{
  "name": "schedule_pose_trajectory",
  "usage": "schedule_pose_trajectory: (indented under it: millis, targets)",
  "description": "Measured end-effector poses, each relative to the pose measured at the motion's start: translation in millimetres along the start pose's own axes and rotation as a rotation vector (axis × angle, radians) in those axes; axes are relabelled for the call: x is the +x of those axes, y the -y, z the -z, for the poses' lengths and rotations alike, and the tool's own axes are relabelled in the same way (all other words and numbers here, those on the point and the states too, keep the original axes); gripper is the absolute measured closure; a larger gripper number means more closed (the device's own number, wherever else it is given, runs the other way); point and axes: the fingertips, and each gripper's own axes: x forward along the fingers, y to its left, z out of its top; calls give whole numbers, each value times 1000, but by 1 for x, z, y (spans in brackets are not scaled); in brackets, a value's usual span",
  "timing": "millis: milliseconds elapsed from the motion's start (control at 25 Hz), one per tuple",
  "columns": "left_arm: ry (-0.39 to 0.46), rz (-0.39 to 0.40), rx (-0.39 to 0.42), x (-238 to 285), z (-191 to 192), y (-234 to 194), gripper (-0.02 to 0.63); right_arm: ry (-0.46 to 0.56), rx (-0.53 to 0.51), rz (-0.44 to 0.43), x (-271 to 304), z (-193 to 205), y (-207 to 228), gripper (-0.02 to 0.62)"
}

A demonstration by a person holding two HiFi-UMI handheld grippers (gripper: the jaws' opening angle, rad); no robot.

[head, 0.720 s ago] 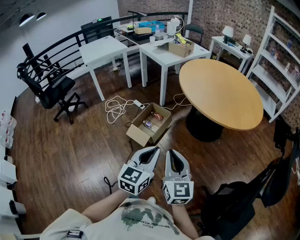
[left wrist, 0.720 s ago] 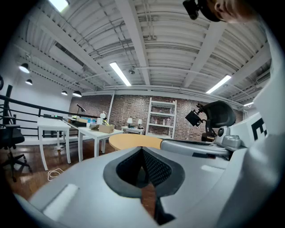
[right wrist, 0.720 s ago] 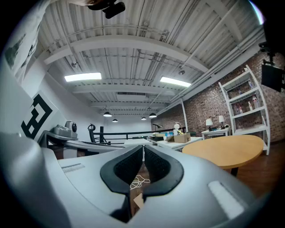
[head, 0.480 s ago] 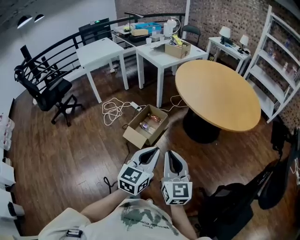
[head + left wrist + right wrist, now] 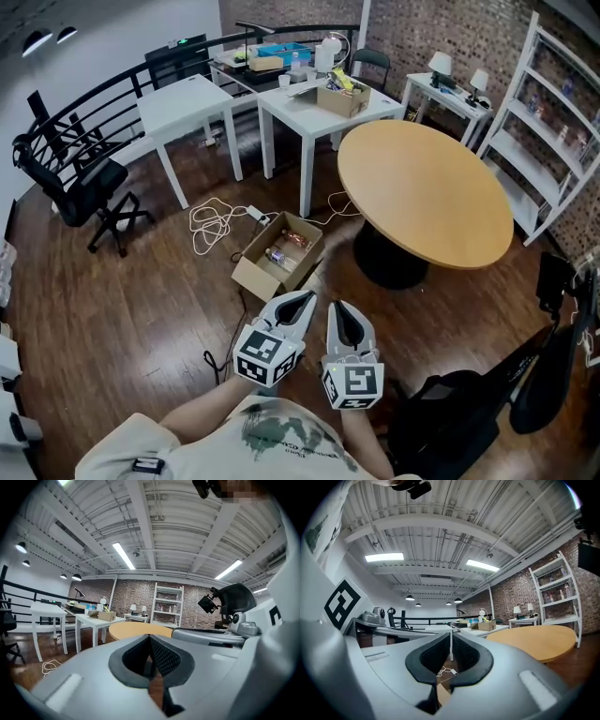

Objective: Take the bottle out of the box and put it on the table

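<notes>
Approach stage, nothing grasped yet. Cardboard box on the floor left of centre, flaps up. Bottle lying inside, among what look like other small items, hard to tell apart. Left claw held near the body, well apart from the box, tips pressed together, empty. Right claw just beside it, likewise closed on nothing, roughly level. Round wooden tabletop to the right, bare, near the box. Next, by judgement: step closer, lower one claw into the box, spread it wide, line up across the bottle's body before closing.
</notes>
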Motion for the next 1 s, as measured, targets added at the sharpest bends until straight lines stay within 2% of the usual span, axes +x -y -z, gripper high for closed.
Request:
schedule_pose_trajectory:
  millis: [440,680,1000]
  targets:
    - [7,-4,-43,46,-8,-68,606,-24,-17,-20,80,4,8,583]
    - [12,28,-46,86,-25,-113,606,-37,-21,-11,140,-1,16,583]
    - [28,34,-64,128,-46,-185,606,-54,-37,-7,227,-9,20,581]
